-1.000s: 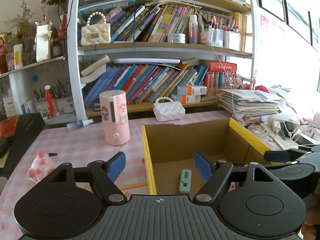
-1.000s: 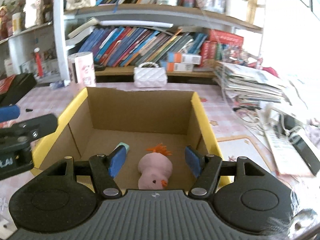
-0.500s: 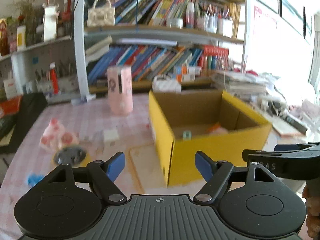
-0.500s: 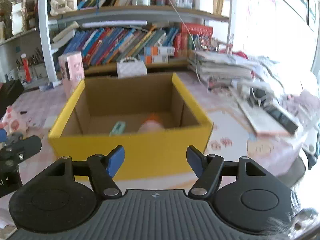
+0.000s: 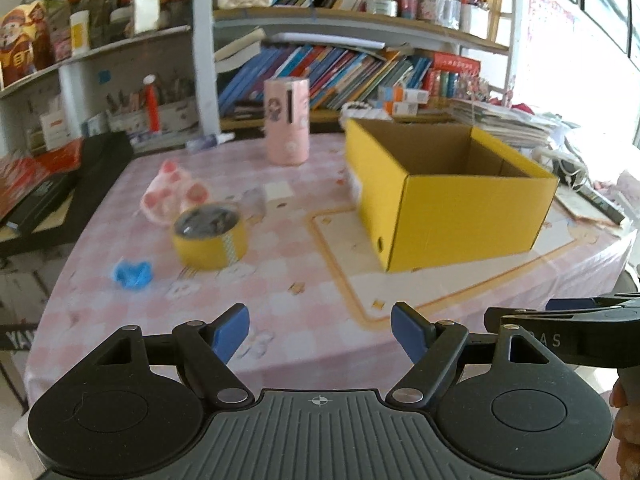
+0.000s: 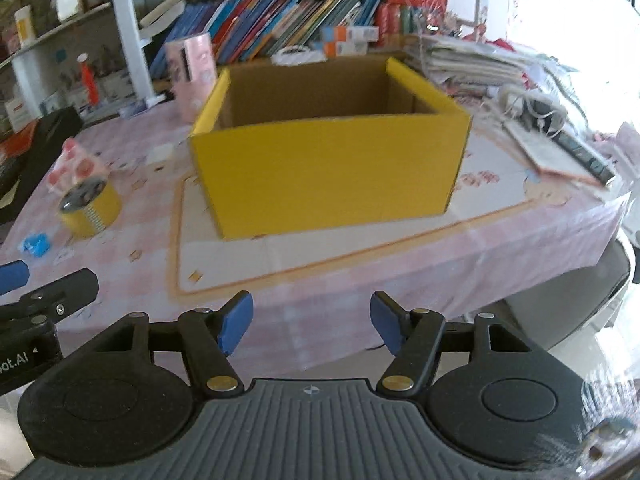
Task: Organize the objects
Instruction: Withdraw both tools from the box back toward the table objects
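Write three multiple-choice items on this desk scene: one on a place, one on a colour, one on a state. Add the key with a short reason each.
1. The tape roll lies
A. inside the box
B. on the tablecloth, left of the box
C. on a shelf

2. The cardboard box is outside
A. yellow
B. green
C. white

3. The right gripper is
A. shut on a toy
B. shut, empty
C. open, empty

Key: B, the roll sits on the pink cloth beside the plush toy; A, its walls are yellow; C, the blue pads stand apart with nothing between.
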A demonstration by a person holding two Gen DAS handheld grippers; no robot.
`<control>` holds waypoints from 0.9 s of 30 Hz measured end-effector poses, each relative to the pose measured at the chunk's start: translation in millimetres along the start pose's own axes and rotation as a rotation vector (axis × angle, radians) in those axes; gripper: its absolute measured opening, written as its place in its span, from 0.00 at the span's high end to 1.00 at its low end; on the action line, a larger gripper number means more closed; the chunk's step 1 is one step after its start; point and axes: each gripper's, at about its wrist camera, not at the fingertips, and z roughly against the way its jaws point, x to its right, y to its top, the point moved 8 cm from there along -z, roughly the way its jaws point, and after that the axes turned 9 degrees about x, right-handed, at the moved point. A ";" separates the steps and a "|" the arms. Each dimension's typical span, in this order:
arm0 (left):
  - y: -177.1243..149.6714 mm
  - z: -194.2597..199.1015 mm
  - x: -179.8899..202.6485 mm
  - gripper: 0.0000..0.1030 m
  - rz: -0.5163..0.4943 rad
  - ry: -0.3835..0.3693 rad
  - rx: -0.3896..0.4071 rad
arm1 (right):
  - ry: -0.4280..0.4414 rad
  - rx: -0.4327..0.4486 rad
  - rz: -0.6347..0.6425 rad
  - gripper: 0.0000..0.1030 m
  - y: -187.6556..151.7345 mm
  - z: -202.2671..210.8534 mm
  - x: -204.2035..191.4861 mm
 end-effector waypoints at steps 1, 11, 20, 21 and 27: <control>-2.2 2.2 -3.6 0.22 0.000 0.007 -0.008 | 0.010 -0.004 0.001 0.38 -3.4 1.7 -5.4; -15.0 31.5 -46.4 0.18 0.033 0.107 -0.007 | 0.101 -0.019 0.049 0.38 -13.7 9.2 -53.7; -10.0 51.1 -88.4 0.18 0.084 0.196 0.035 | 0.195 0.006 0.110 0.38 -7.8 15.6 -100.7; -9.5 52.6 -91.8 0.18 0.087 0.204 0.040 | 0.203 0.008 0.116 0.38 -7.0 15.8 -105.2; -7.8 59.0 -110.0 0.18 0.099 0.233 0.059 | 0.242 0.032 0.146 0.38 -1.8 19.0 -128.6</control>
